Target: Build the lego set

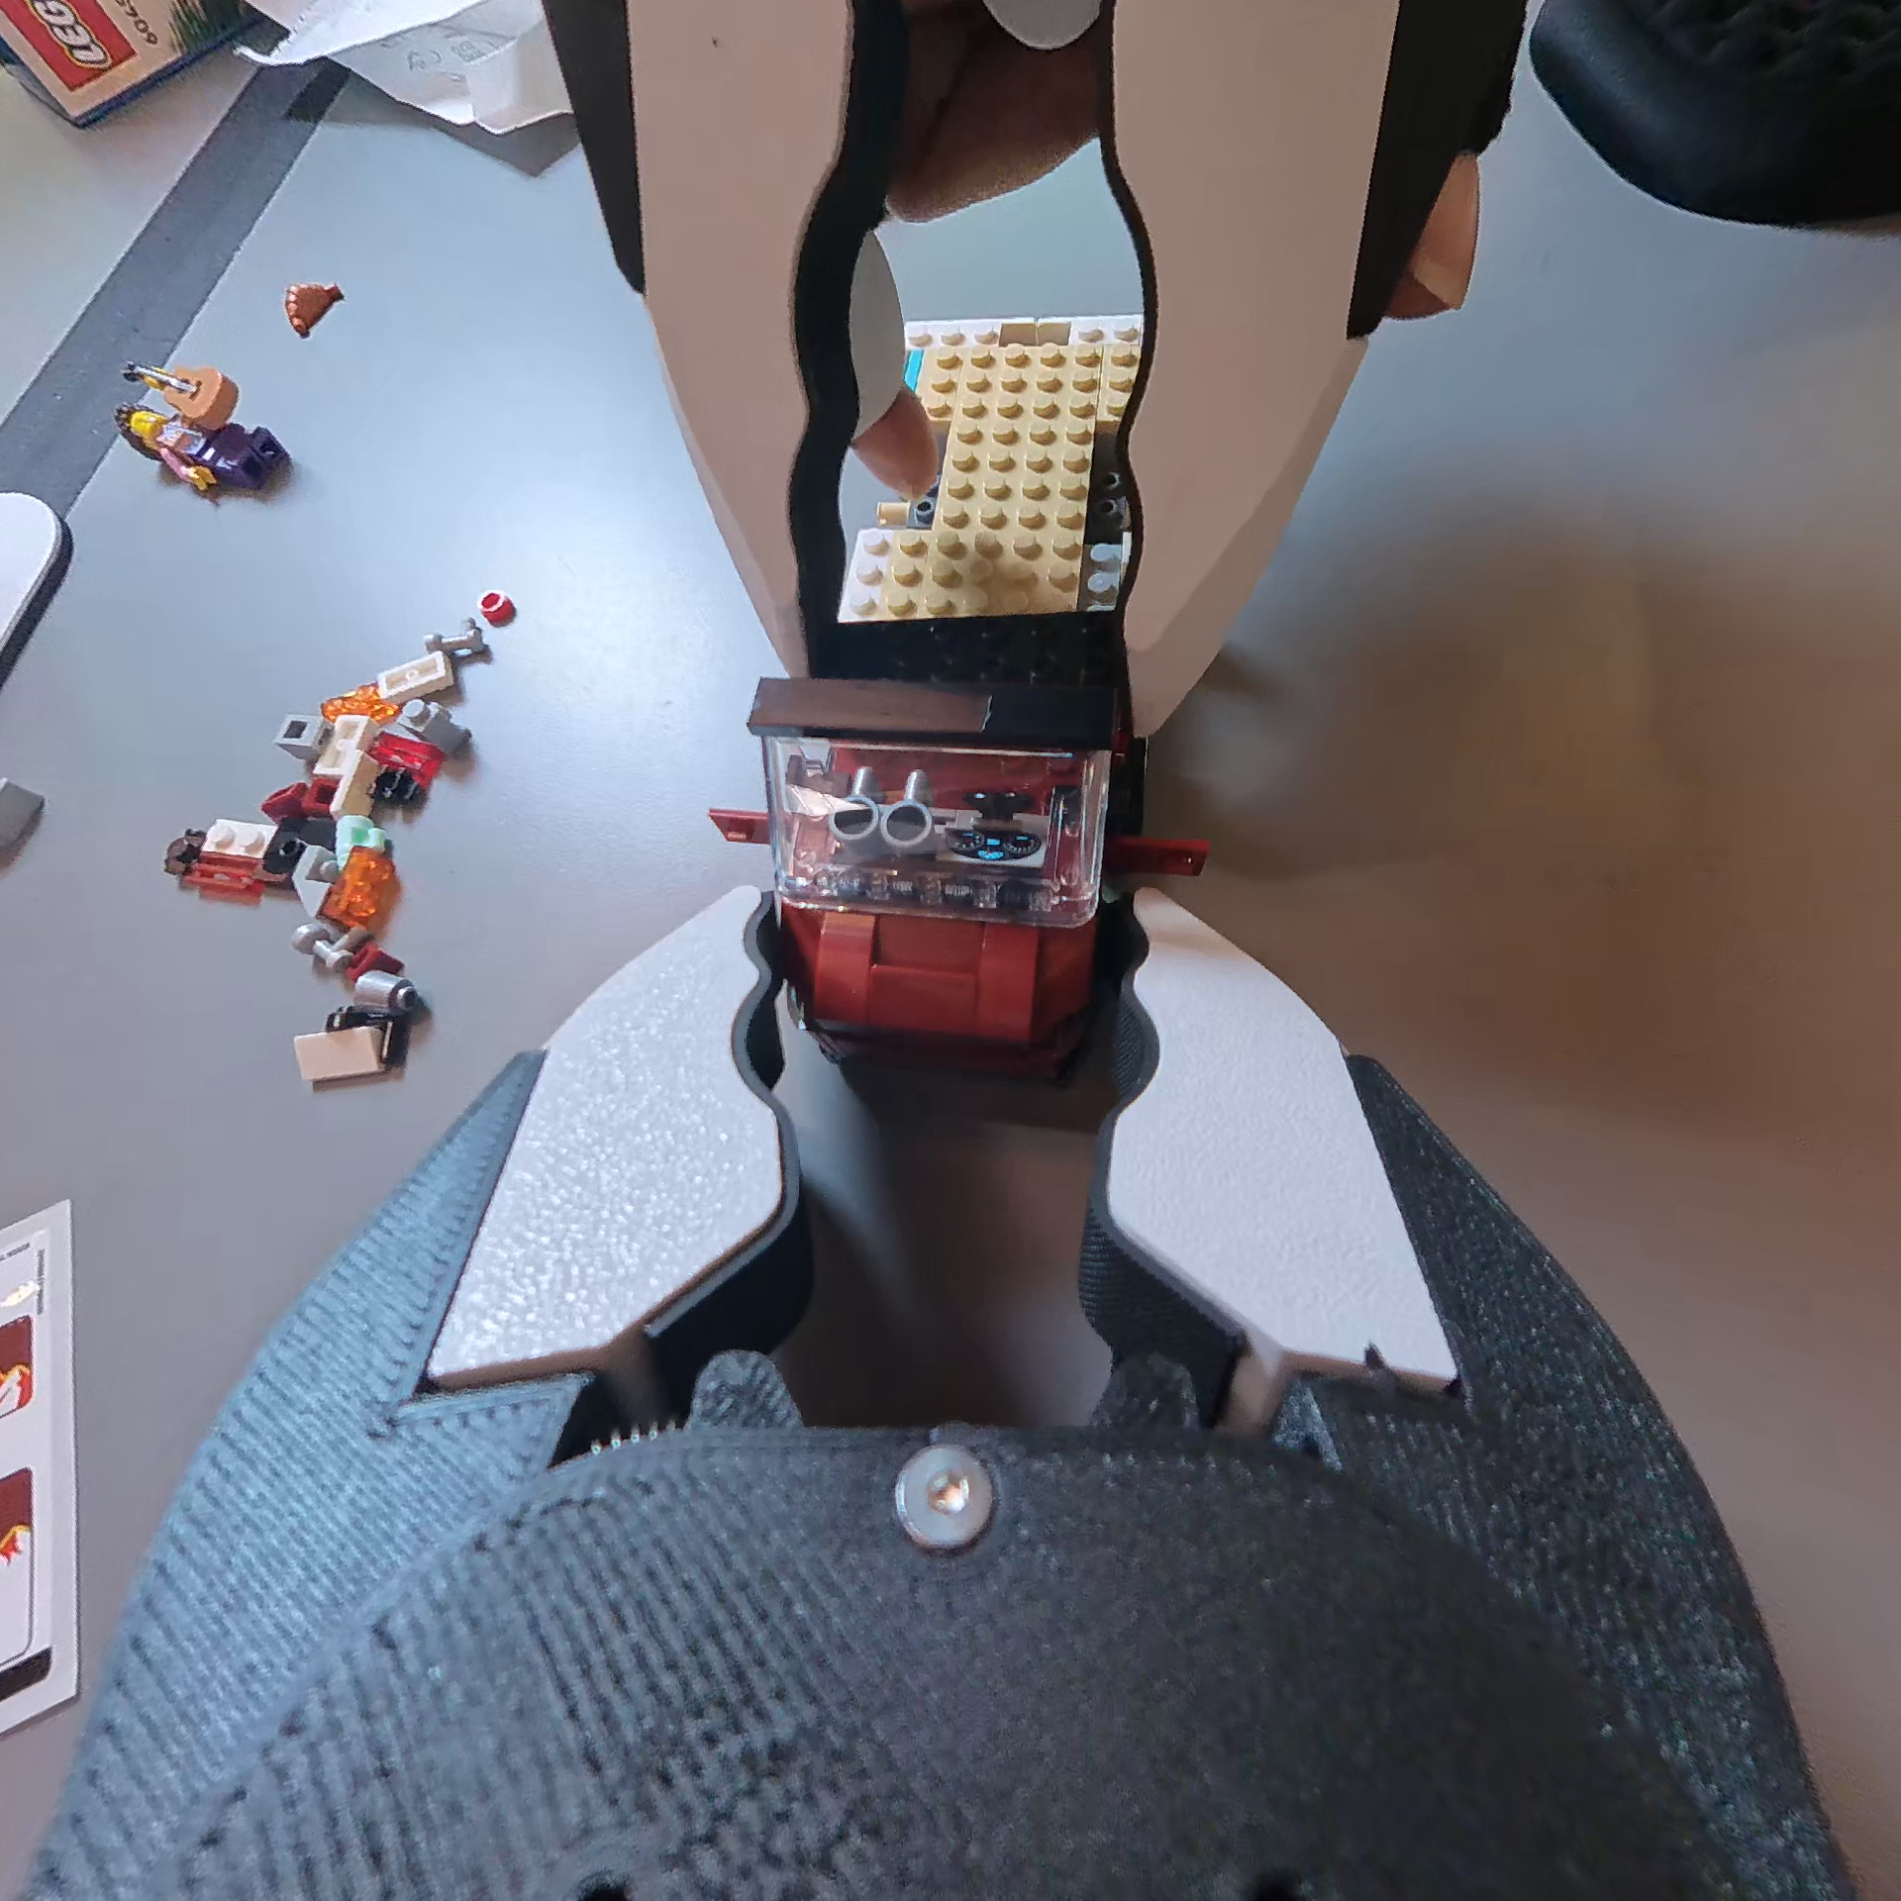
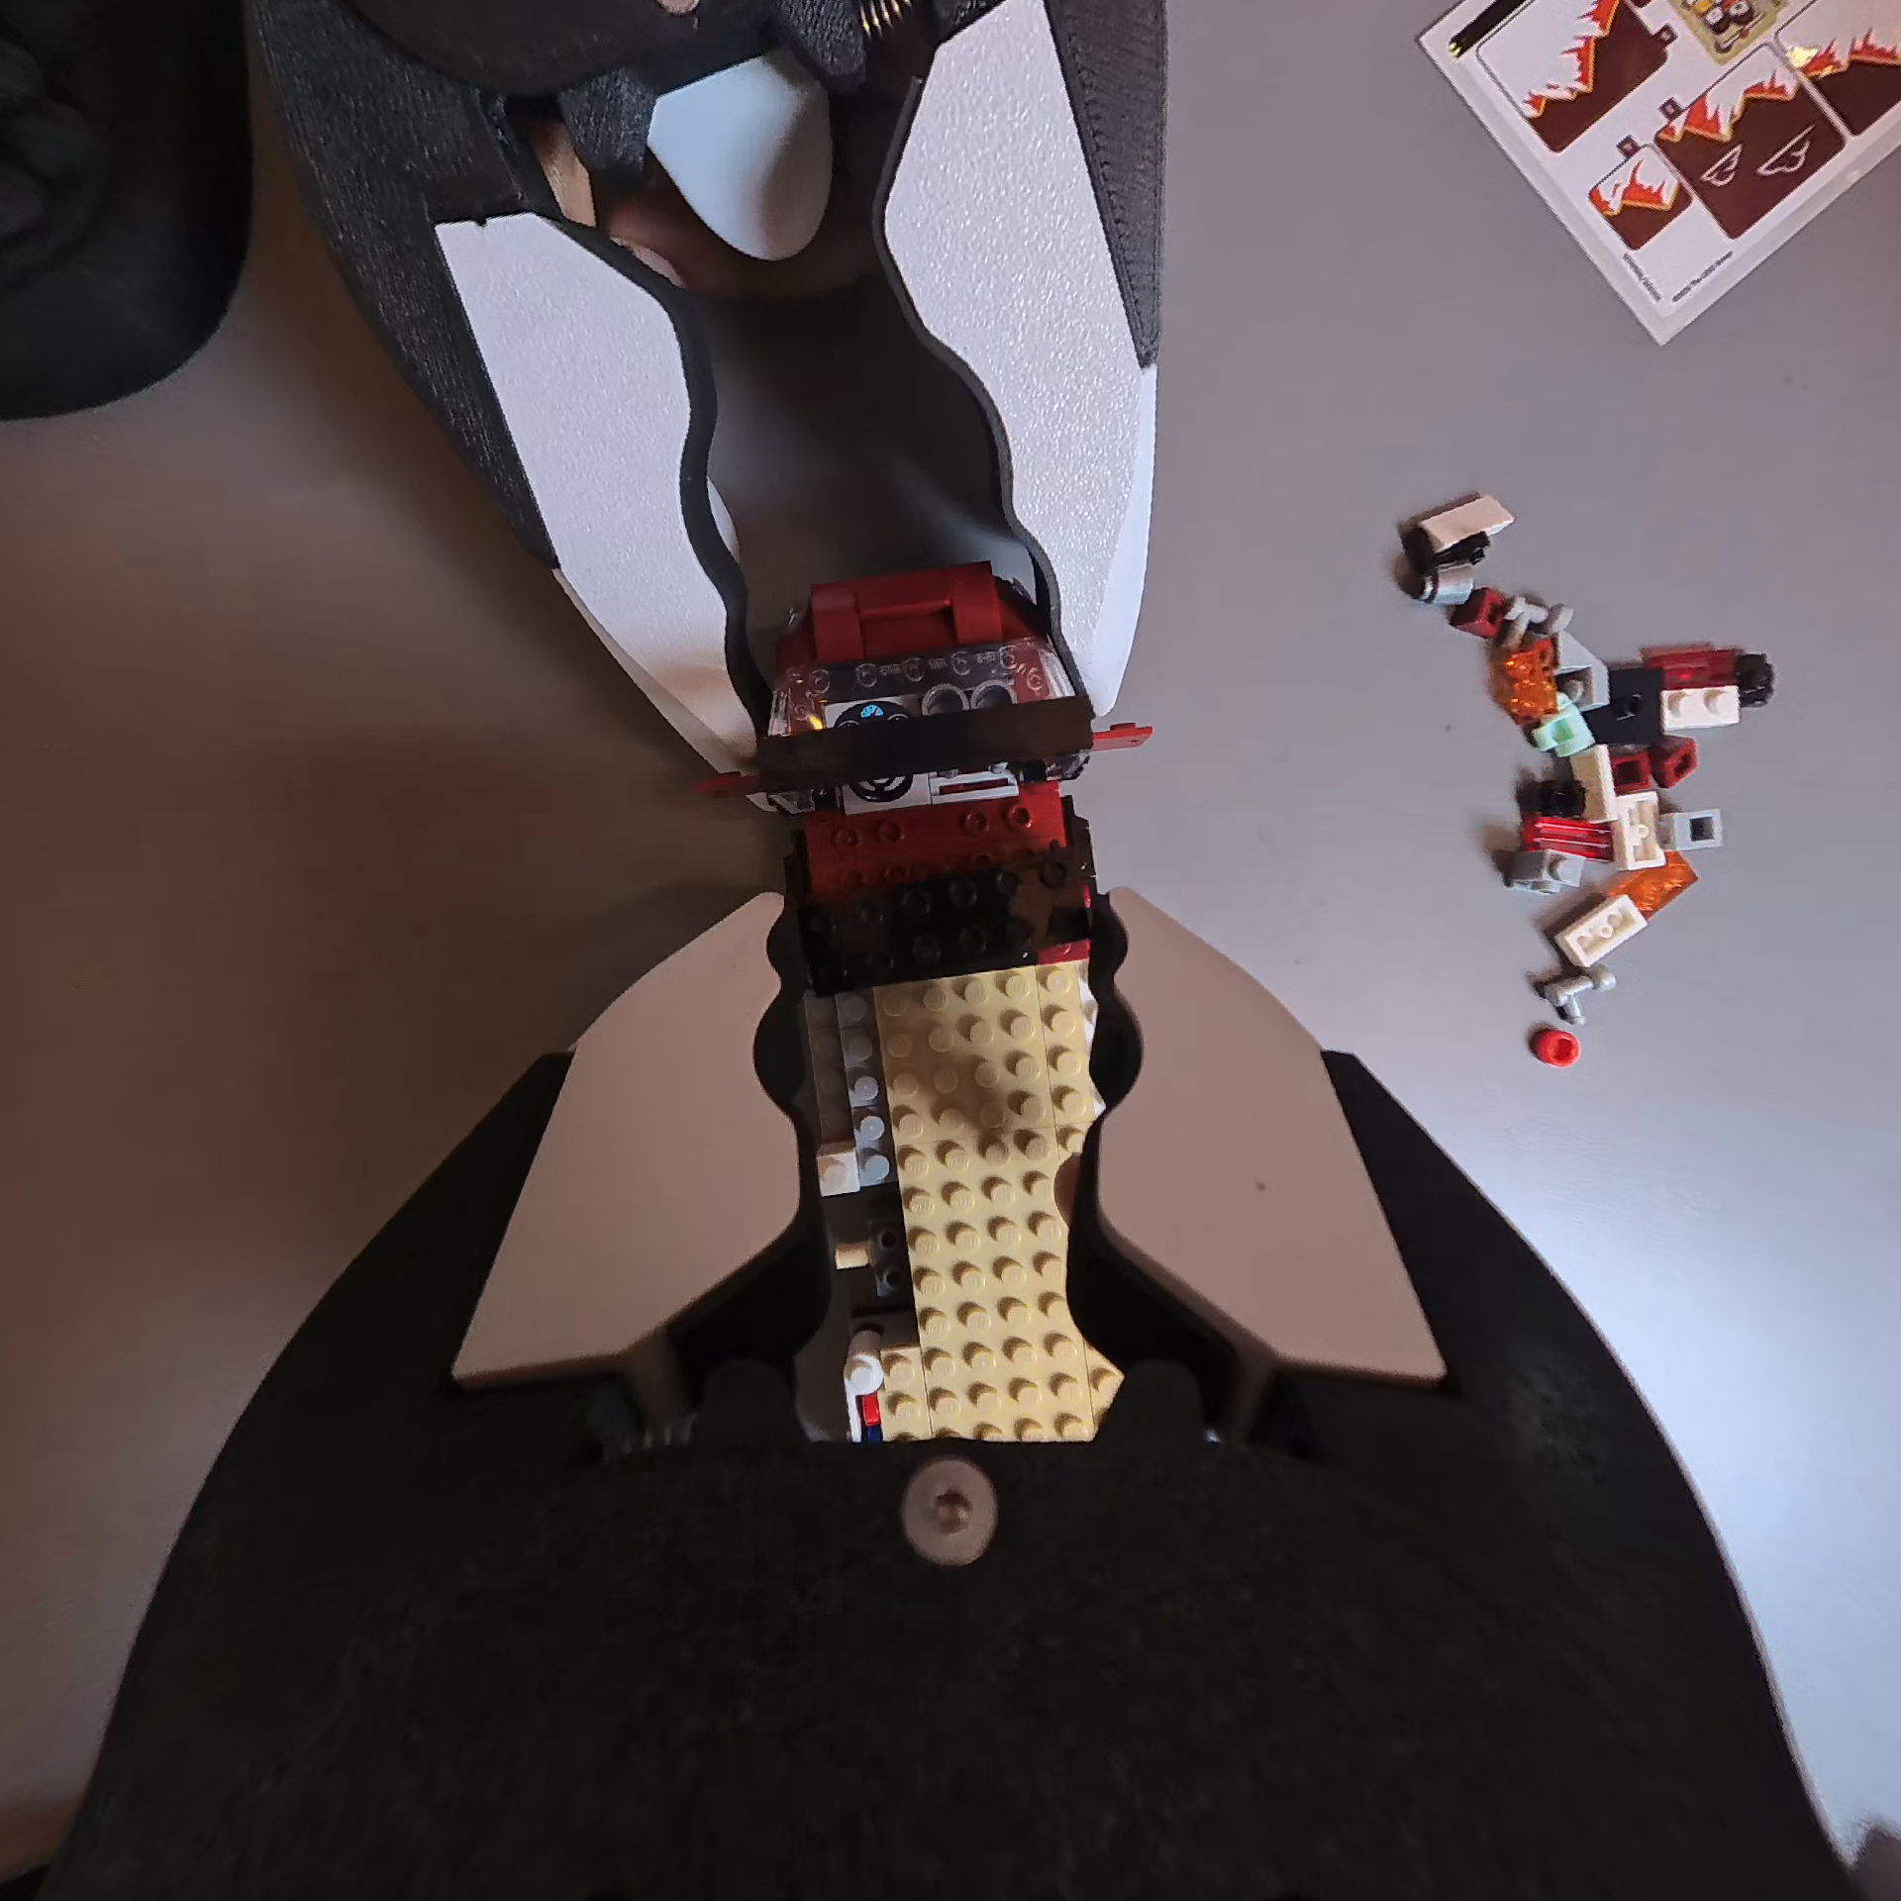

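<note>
Above the grey table (image 1: 1440, 720), a brick-built truck (image 1: 931, 874) hangs lengthwise between the two tongs, its dark red nose toward the left gripper (image 1: 941, 988), which clamps it. The right gripper (image 2: 941, 957) clamps the tan studded bed (image 2: 988, 1183). Beside the truck lie loose bricks (image 1: 339, 802), with a sticker sheet (image 2: 1697, 134) and a box (image 1: 93, 51) farther off.

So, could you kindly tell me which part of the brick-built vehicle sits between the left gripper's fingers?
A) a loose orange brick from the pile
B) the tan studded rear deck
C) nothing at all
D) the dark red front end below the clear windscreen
D: in the left wrist view the left gripper closes around the vehicle's dark red front end under the clear windscreen, while the right gripper holds the tan studded rear deck.
</note>
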